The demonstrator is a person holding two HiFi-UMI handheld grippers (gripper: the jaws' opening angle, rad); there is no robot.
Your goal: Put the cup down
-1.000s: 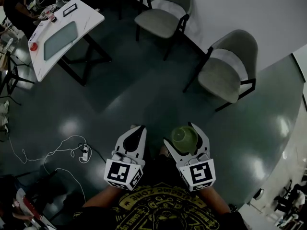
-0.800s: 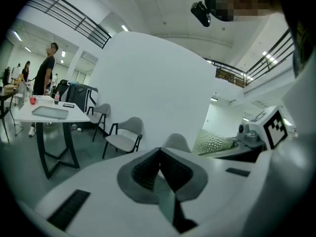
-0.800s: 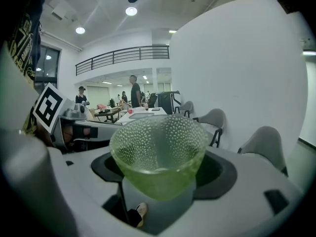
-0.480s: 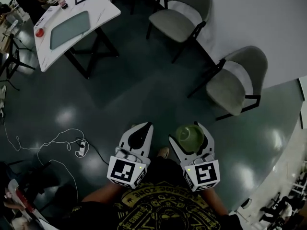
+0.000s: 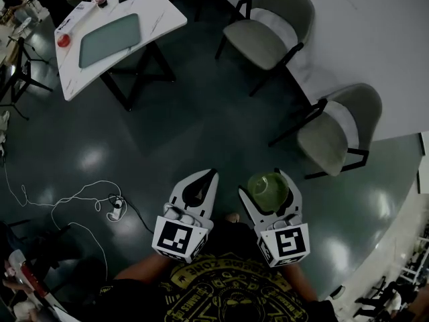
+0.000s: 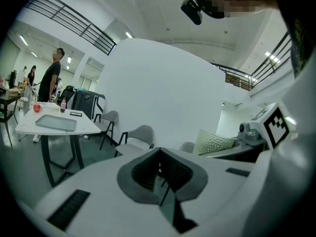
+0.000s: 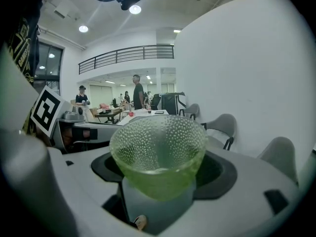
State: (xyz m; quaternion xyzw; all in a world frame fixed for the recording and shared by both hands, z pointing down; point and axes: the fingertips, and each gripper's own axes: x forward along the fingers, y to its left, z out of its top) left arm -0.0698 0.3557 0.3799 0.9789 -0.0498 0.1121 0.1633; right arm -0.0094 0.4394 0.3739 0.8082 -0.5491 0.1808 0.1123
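The right gripper (image 5: 268, 180) held the green dimpled cup (image 5: 268, 192) between its jaws, which sat at a middling width, pressed against the cup's lower wall. The cup stood upright and looked empty. Just left of it, the left gripper (image 5: 204, 178) was empty, its jaws brought together at the tips with only the padded hollow between them.

Over the last second neither gripper had altered its grip, and both kept the same place in front of the person's chest. What had changed was the room around them. In the head view the white table (image 5: 161, 19), far ahead and to the left of the left gripper, had slid nearer and further towards the middle. The two grey chairs (image 5: 268, 35) (image 5: 338, 129), ahead and to the right of the right gripper, had drifted further right. That read as the person walking or turning towards the table with the cup.

For the task, this suggested the carry was under way and the put-down had not begun. Only dark floor (image 5: 201, 126) lay beneath the cup, and the table, the likeliest place to set it, was well apart from both grippers. More approach was probably needed before the cup could be lowered and the jaws parted.
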